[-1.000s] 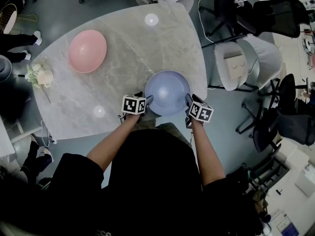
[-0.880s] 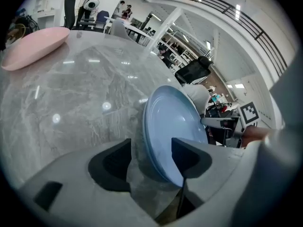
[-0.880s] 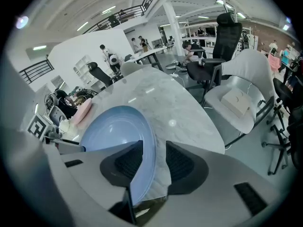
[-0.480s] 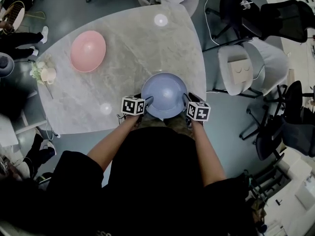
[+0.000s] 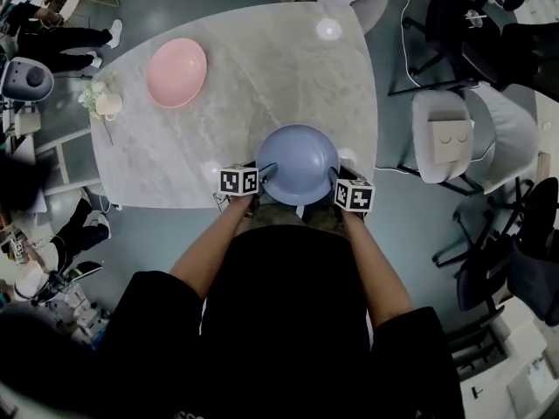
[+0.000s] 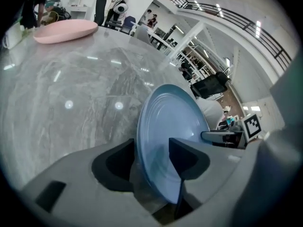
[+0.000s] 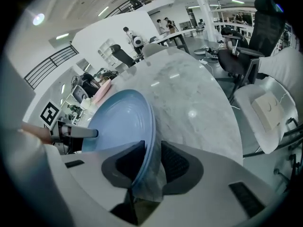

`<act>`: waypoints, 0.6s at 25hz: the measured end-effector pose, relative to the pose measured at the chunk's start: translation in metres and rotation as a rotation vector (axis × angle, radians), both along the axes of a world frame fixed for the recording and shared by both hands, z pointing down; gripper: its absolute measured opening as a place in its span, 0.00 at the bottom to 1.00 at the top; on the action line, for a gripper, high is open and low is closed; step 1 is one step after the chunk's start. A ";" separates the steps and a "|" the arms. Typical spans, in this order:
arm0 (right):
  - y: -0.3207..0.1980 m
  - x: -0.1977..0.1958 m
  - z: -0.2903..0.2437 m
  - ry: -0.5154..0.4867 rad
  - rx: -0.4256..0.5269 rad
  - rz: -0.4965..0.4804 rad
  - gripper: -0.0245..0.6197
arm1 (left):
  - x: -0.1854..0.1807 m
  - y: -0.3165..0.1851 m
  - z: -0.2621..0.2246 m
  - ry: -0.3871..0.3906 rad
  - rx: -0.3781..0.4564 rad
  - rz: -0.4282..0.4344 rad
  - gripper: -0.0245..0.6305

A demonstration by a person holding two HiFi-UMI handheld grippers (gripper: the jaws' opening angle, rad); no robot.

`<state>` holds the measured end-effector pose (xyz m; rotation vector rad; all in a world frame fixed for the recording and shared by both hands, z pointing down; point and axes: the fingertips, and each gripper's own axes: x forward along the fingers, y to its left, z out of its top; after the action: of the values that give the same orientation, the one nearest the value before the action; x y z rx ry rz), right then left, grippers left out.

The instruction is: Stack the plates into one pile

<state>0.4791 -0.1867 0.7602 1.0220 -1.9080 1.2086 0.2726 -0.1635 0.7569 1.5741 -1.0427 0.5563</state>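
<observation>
A blue plate lies at the near edge of the marble table, straight in front of me. My left gripper is at its left rim and my right gripper at its right rim. In the left gripper view the blue plate's rim stands between the jaws of the left gripper, with a gap on one side. In the right gripper view the blue plate's rim sits between the right gripper's jaws, barely apart. Both pairs of jaws have just been closing. A pink plate rests far left.
A small bunch of flowers lies at the table's left edge near the pink plate. Office chairs stand to the right of the table, and people sit beyond its left side. Bare marble lies between the two plates.
Both grippers have stayed at the blue plate's two sides, rolling slightly. The head view has shifted, so the table sits a little differently in the picture. The pink plate has not moved.
</observation>
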 end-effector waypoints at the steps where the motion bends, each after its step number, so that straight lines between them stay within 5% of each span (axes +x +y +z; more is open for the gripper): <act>1: 0.000 -0.001 0.000 -0.012 0.001 -0.011 0.20 | -0.001 0.003 0.002 -0.021 -0.002 -0.002 0.38; 15: -0.010 -0.010 -0.008 -0.058 0.018 0.028 0.12 | -0.009 0.018 -0.004 0.002 -0.039 -0.135 0.27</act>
<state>0.4686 -0.1963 0.7524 1.0371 -1.9590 1.2517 0.2639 -0.1458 0.7529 1.4574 -1.1210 0.4803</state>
